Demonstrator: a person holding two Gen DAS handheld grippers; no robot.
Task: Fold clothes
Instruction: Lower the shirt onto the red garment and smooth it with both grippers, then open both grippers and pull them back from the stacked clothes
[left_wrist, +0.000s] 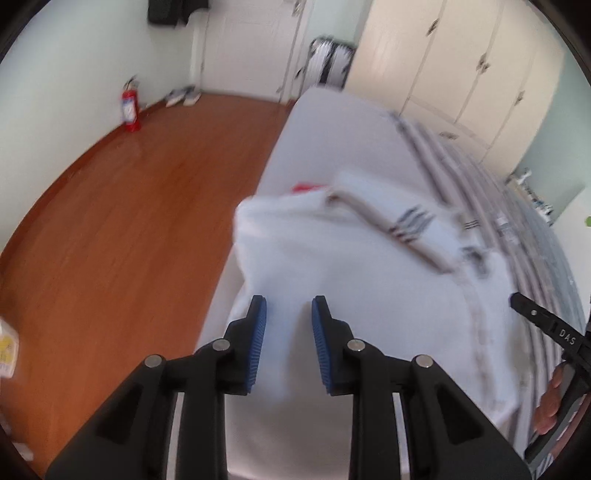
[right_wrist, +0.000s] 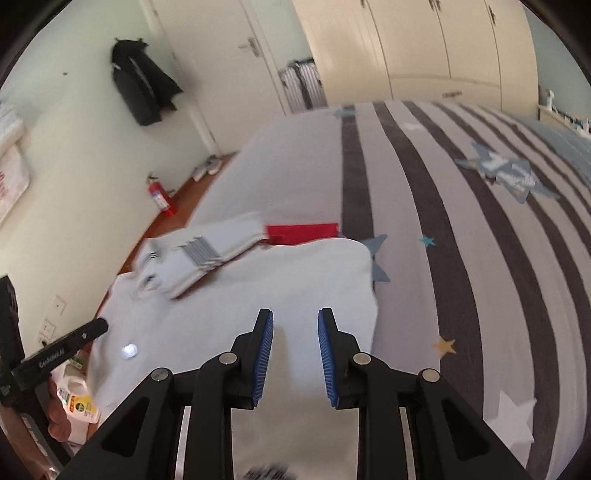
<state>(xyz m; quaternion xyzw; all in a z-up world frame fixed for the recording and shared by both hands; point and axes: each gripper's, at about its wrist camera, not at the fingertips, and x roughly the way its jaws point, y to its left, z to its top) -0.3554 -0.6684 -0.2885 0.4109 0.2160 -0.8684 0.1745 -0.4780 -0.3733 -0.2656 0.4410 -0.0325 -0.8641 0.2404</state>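
A white garment (left_wrist: 369, 302) lies on the bed, partly folded, with a striped sleeve (left_wrist: 402, 225) laid across its top. In the right wrist view the garment (right_wrist: 258, 295) shows the sleeve (right_wrist: 207, 254) folded over and a red patch (right_wrist: 303, 233) at its far edge. My left gripper (left_wrist: 289, 314) is open and empty, hovering over the garment's near left part. My right gripper (right_wrist: 295, 325) is open and empty over the garment's near right part. Each gripper shows at the edge of the other's view.
The bed (right_wrist: 461, 229) has a grey sheet with dark stripes and stars. A wooden floor (left_wrist: 129, 221) lies left of the bed, with a red fire extinguisher (left_wrist: 130, 107) by the wall. Wardrobes (right_wrist: 424, 48) stand behind the bed. A bottle (right_wrist: 79, 402) stands below the bed edge.
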